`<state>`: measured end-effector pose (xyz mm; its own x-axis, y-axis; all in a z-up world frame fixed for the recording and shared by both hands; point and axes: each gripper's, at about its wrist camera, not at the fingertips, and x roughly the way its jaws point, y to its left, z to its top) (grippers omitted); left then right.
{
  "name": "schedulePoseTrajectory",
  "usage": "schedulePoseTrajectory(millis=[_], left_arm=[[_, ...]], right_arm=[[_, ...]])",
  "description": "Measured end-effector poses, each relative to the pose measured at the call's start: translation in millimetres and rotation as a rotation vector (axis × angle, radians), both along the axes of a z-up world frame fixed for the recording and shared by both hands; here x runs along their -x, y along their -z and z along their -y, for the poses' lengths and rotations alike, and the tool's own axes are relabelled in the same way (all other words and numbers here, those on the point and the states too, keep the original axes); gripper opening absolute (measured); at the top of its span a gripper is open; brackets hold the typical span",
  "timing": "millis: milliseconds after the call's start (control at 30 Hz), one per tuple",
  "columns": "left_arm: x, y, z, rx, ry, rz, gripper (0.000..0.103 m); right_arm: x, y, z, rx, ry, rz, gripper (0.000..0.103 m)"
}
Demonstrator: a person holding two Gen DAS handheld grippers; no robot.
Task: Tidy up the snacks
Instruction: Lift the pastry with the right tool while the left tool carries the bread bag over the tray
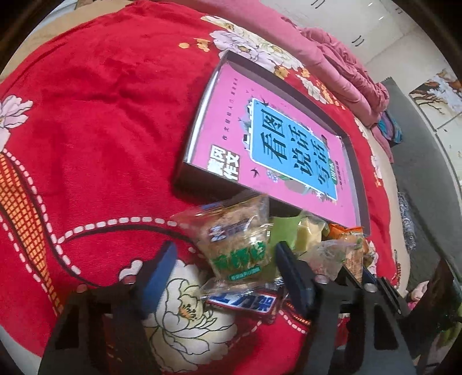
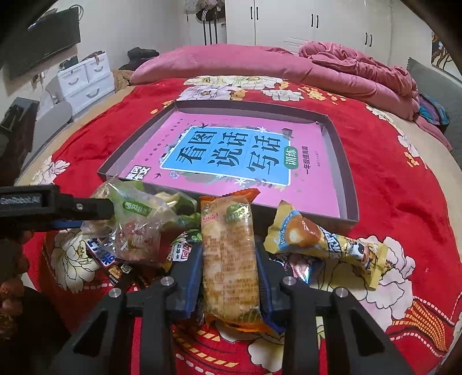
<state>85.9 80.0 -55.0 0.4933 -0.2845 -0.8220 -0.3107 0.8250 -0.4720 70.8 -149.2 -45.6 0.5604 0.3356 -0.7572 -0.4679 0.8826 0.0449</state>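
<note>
On the red floral blanket (image 1: 101,115) lies a pile of snacks in front of a shallow grey box (image 2: 251,106) that holds a pink book (image 2: 306,178). My left gripper (image 1: 225,248) is open around a clear packet with a green label (image 1: 234,239); its left pad (image 1: 158,274) stands apart from the packet. A blue chocolate bar (image 1: 245,303) lies under that packet. My right gripper (image 2: 228,248) is shut on a long orange-wrapped cake packet (image 2: 228,253), with both pads against its sides. A yellow wrapped stick snack (image 2: 326,242) lies just right of it.
The grey box (image 1: 202,178) sits just beyond the snack pile. A crumpled pink quilt (image 2: 346,66) lies along the far side of the bed. White drawers (image 2: 83,78) and a wardrobe (image 2: 288,23) stand behind. My left gripper (image 2: 57,207) reaches in from the left.
</note>
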Motion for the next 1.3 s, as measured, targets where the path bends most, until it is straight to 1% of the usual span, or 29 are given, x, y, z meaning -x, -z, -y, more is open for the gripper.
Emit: schedulePoseTrajectory(millis=[33,100,233,400,600,700,867,1067,1300], left_arm=[[-0.3,0.6,-0.3,0.019,0.004,0.005,0.057],[0.1,1.0,-0.3,0.044,0.01,0.012,0.051],[2.4,-2.2,1.5,0.042,0.013,0.027,0.046],[7.0,-7.6,-0.3,0.048,0.008,0.051,0.044],[14.7,-15.8,-5.6,0.045,-0.008,0.089,0.043],[17.9,-21.8,-6.6,0.034,-0.014,0.121,0.043],[18.3,-30.6,-4.7,0.006,-0.006,0.171,0.043],[14.7,-34.1,-3.1,-0.025,-0.009,0.191,0.043],[5.6,-36.4,0.3,-0.063,-0.008,0.209,0.043]], right_arm=[[-0.2,-0.5,1.5,-0.011,0.0,-0.002,0.035],[-0.3,-2.0,4.4,-0.029,0.002,-0.003,0.034],[1.8,-6.2,10.3,-0.072,-0.003,0.003,0.034],[5.0,-11.4,12.1,-0.102,-0.013,0.016,0.034],[4.9,-16.4,14.2,-0.129,-0.009,0.029,0.034],[3.7,-18.2,17.2,-0.15,0.001,0.029,0.034],[-2.0,-22.9,26.5,-0.208,0.031,0.029,0.034],[-8.2,-30.0,35.0,-0.25,0.058,0.058,0.034],[-18.9,-34.8,41.1,-0.277,0.089,0.081,0.034]])
